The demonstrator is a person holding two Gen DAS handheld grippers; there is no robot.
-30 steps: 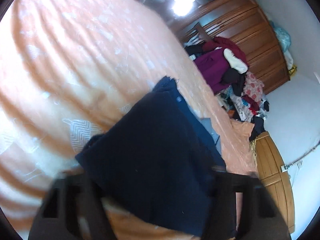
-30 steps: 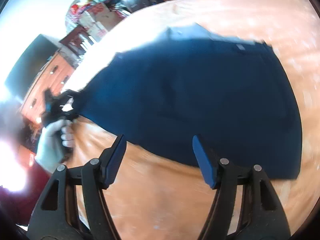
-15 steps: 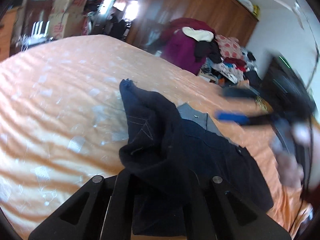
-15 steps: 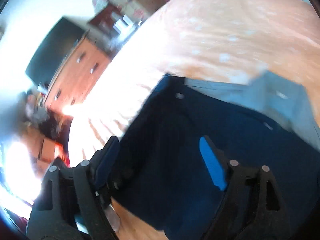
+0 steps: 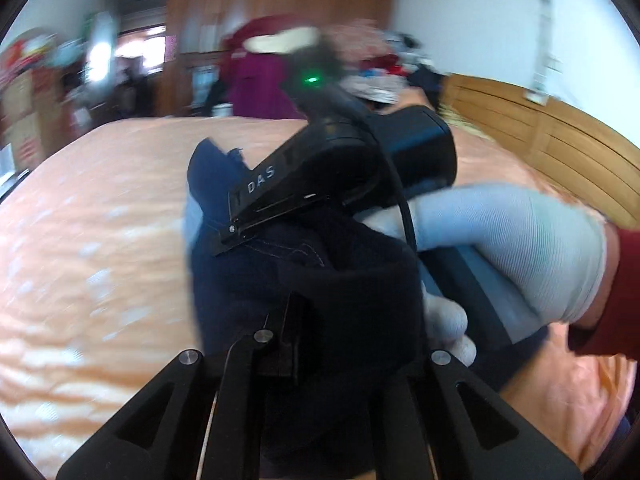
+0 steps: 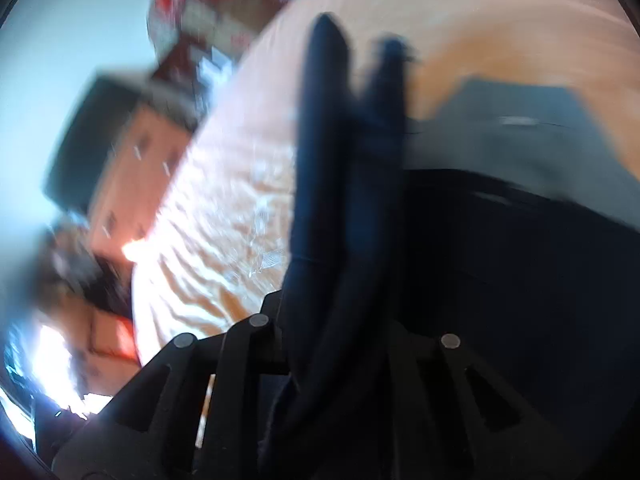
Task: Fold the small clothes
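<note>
A dark navy garment (image 5: 248,280) with white stitching lies bunched on the orange bedsheet (image 5: 100,220). My left gripper (image 5: 344,320) is shut on a thick fold of it, which hides the fingertips. Just beyond, a white-gloved hand (image 5: 500,240) holds my right gripper (image 5: 236,236), its tip pressed onto the same cloth. In the right wrist view, my right gripper (image 6: 340,320) is shut on an upright fold of the navy garment (image 6: 332,160). A grey inner panel (image 6: 520,132) of the garment shows behind the fold.
A red sleeve (image 5: 616,300) follows the gloved hand. At the back stand a wooden wardrobe (image 5: 280,20) and a heap of clothes (image 5: 260,80). A wooden headboard (image 5: 540,140) runs along the right. A dresser (image 6: 132,184) stands beyond the bed's edge.
My right gripper, open a second ago, has swung over to the left gripper and shut on the garment. The flat cloth has been gathered into a raised fold between both grippers.
</note>
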